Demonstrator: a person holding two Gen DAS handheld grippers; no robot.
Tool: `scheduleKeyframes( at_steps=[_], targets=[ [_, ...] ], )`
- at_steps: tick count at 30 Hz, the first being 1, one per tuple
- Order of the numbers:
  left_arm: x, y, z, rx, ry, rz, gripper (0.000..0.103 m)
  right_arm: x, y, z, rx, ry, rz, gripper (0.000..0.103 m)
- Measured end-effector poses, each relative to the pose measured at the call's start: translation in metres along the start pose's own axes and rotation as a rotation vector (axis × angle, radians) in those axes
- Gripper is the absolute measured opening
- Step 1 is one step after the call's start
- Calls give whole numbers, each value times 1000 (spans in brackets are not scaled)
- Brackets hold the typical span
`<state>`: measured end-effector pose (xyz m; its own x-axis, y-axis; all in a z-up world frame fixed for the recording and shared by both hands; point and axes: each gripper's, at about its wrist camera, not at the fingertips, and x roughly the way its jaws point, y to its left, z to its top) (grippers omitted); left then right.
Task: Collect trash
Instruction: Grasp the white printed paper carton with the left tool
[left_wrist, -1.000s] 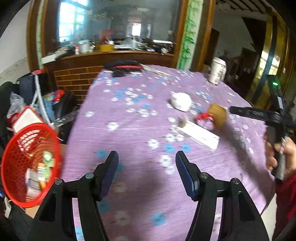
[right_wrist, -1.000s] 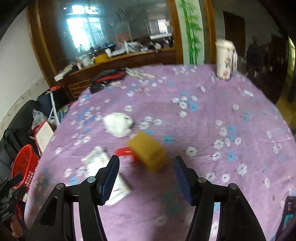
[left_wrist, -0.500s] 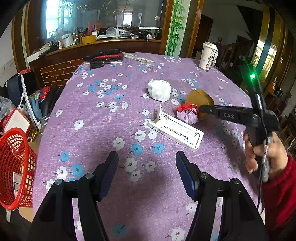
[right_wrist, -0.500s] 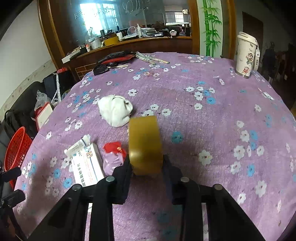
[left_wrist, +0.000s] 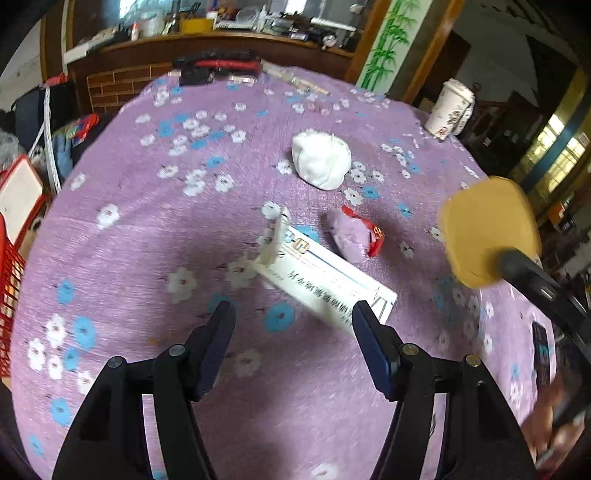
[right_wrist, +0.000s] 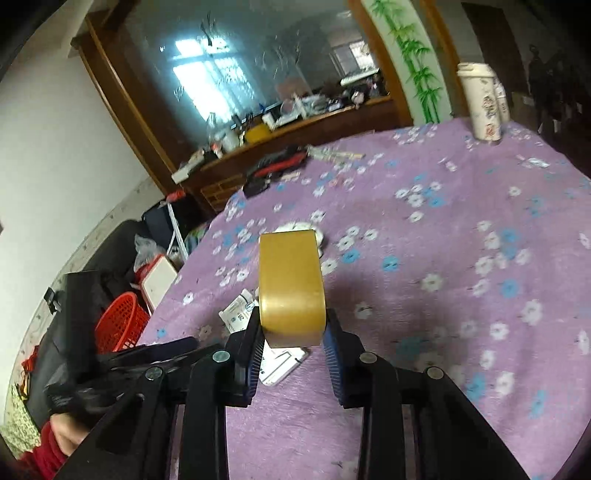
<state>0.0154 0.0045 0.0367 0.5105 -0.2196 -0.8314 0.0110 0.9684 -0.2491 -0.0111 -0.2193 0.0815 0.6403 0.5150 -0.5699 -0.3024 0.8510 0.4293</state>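
Right gripper (right_wrist: 291, 341) is pinching the yellow tape roll (right_wrist: 290, 284), lifted clear of the purple tablecloth (right_wrist: 443, 258). Left gripper (left_wrist: 293, 339) is spread and holds nothing — it hovers over the white carton (left_wrist: 325, 280), with the crumpled wrapper (left_wrist: 354, 236) just beside it and the white wad (left_wrist: 321, 162) farther back. Red basket (right_wrist: 120, 326) sits off the table's edge — on the left.

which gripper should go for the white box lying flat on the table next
Left. The left gripper is open and empty with the white box just ahead of its fingers, while the right gripper is already shut on the tape roll.
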Motion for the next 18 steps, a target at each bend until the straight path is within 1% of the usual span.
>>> scheduleKeyframes(
  at_steps=[2, 3, 5, 8, 11, 12, 13, 15, 17, 18],
  targets=[
    [10, -5, 3, -45, 25, -4, 65, -11, -3, -1, -2, -22, -16, 33],
    [15, -9, 5, -55, 29, 5, 65, -14, -5, -3, -4, -29, -22, 33],
    [23, -17, 7, -66, 32, 56, 65, -23, -12, -6, 11, -44, -18, 33],
    [32, -29, 12, -70, 25, 91, 66, -31, -21, -9, 23, -54, -11, 33],
    [46, -40, 17, -47, 11, 150, 70, -36, -26, -13, 28, -59, -15, 33],
    [49, -42, 19, -43, 10, 143, 74, -36, -28, -14, 33, -59, -12, 33],
    [53, -44, 21, -29, 14, 140, 74, -38, -29, -16, 37, -59, -12, 33],
    [60, -50, 23, 42, 23, 156, 74, -41, -32, -18, 42, -59, -12, 33],
    [60, -53, 22, 95, 25, 151, 74, -44, -34, -22, 52, -59, -5, 33],
    [59, -52, 21, 113, 26, 137, 71, -45, -35, -24, 56, -58, 1, 33]
  ],
)
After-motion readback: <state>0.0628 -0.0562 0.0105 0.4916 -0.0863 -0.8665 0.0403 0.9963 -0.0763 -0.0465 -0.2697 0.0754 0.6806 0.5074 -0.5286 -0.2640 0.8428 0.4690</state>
